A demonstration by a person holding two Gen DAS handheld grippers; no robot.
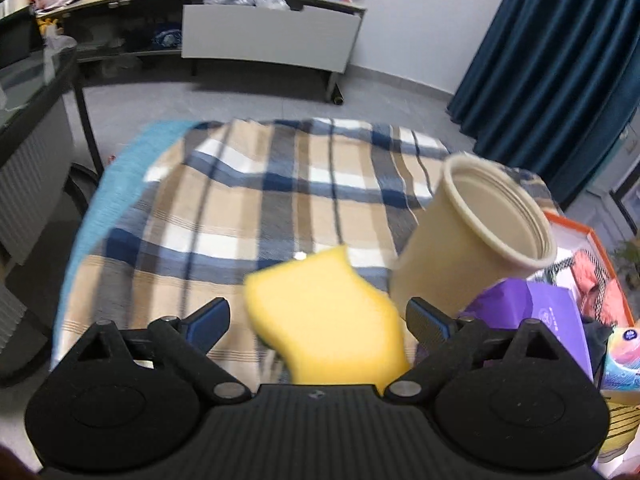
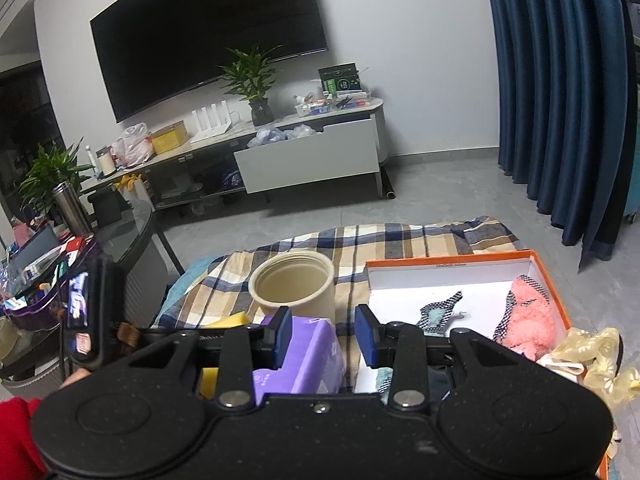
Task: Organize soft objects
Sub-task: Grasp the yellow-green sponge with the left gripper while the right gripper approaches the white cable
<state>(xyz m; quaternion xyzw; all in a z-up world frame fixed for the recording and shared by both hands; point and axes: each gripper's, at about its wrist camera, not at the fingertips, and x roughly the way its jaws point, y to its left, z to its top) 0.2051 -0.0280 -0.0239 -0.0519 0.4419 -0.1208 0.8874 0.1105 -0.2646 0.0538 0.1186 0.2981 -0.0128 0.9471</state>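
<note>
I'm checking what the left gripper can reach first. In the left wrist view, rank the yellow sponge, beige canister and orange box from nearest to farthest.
From the left gripper:
1. Yellow sponge, between its open fingers.
2. Beige canister, just beyond, to the right.
3. Orange box, farther right, behind the canister.

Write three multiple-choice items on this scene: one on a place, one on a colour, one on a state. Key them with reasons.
1. Where does the pink fluffy item lie?
A. in the orange-rimmed box
B. in the beige canister
C. on the floor

2. What colour is the sponge?
A. green
B. yellow
C. white

3. How does the left hand-held gripper stand?
A. clamped on the canister
B. jaws wide, sponge between them
C. shut on nothing

Key: 1 A, it rests on the box's white floor; 2 B, plainly yellow in the left wrist view; 3 B, a gap shows beside the sponge at the left finger.
</note>
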